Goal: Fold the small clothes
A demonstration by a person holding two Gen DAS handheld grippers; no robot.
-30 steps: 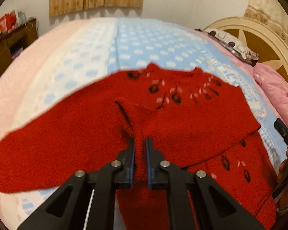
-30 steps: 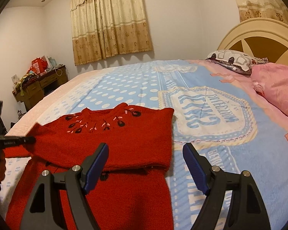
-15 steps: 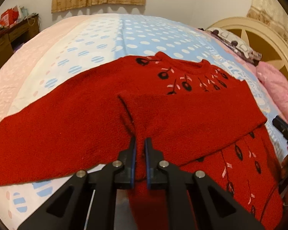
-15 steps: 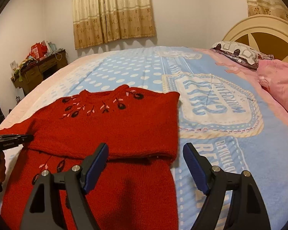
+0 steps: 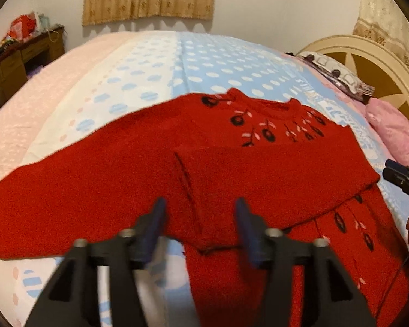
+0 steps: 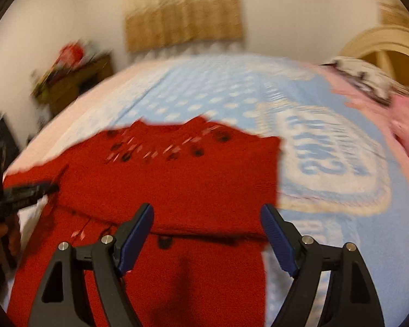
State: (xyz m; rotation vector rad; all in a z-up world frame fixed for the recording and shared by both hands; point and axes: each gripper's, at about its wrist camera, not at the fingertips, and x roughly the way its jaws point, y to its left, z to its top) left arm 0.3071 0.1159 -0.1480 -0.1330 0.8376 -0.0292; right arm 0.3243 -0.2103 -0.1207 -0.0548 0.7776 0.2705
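Released since before: left gripper (image 5: 200,222) now spread above red sweater (image 5: 259,169).

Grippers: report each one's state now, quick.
Left gripper: open, holding nothing, above the red sweater.
Right gripper: open, holding nothing.

The bed (image 5: 193,62) is carrying a red sweater (image 5: 139,169), a pink pillow (image 5: 395,133) and a patterned pillow (image 5: 338,75).

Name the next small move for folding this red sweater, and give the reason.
Probably close the left gripper on the outstretched sleeve and fold it across: both grippers are open, one sleeve already lies over the red sweater, and this one still spreads onto the bedsheet.
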